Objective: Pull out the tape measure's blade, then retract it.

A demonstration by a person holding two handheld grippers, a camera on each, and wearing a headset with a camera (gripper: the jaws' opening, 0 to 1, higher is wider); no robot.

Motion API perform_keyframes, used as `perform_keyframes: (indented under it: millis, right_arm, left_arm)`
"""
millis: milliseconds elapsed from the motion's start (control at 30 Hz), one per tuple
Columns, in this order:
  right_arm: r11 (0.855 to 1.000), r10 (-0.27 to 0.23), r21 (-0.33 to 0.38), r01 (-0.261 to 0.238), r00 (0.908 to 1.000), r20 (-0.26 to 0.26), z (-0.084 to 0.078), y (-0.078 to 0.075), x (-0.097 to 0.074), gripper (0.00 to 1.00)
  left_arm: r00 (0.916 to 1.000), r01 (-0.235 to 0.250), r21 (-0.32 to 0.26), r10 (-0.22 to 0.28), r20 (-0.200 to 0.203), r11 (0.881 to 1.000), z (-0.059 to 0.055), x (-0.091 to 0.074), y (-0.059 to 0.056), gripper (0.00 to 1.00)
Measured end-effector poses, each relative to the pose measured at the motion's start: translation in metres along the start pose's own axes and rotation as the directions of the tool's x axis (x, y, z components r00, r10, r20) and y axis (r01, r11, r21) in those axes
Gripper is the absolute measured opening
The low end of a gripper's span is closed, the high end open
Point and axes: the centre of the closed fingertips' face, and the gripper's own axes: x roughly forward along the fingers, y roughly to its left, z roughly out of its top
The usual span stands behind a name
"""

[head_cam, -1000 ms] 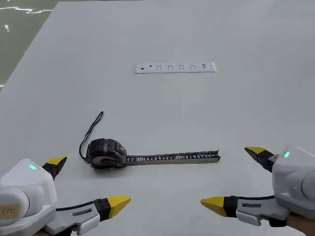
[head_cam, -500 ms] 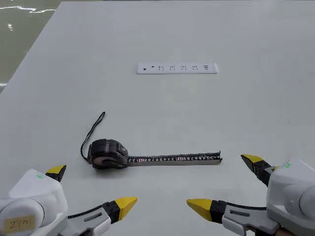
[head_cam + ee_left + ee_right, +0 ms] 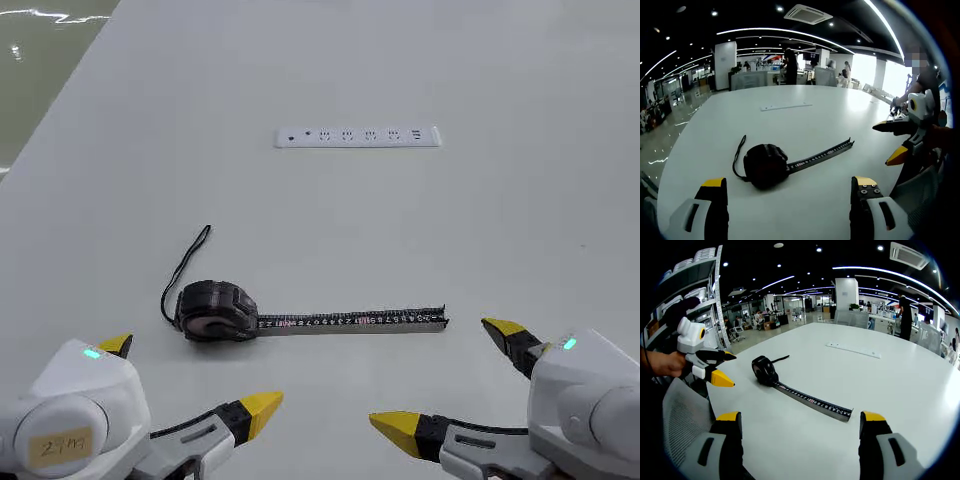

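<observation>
Lying toward the near edge of the counter (image 3: 300, 60), the tape measure (image 3: 215, 311) showed its blade (image 3: 350, 320) drawn out; judged pull done, retraction left; left tool (image 3: 190, 375) and right tool (image 3: 451, 376) hovered wide, holding nothing.

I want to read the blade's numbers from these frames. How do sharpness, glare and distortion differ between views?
Head view: even light, sharp, blade markings too small to read. Left gripper view: fisheye curves the table, windows blown out. Right gripper view: same curving, blade largest, ceiling strips bright.
</observation>
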Motion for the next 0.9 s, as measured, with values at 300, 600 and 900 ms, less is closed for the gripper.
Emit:
perform_keyframes:
  millis: [300,600,900]
  right_arm:
    - [1.0,0.01,-0.016,-0.01,0.9999,-0.008,-0.004,0.0,-0.003,1.0]
    - [0.998,0.027,-0.052,-0.027,0.9996,0.004,-0.001,-0.002,-0.003,1.0]
    - [0.99,0.069,-0.122,-0.069,0.9976,-0.004,0.004,-0.012,-0.002,0.99]
  left_arm:
    - [0.9993,-0.03,-0.004,0.03,0.023,1.0,0.01,0.002,0.003,1.0]
    - [0.9984,-0.057,-0.006,0.057,0.004,0.998,0.01,0.005,0.002,1.0]
    - [0.9934,-0.115,-0.024,0.115,0.005,0.993,0.011,0.007,0.009,1.0]
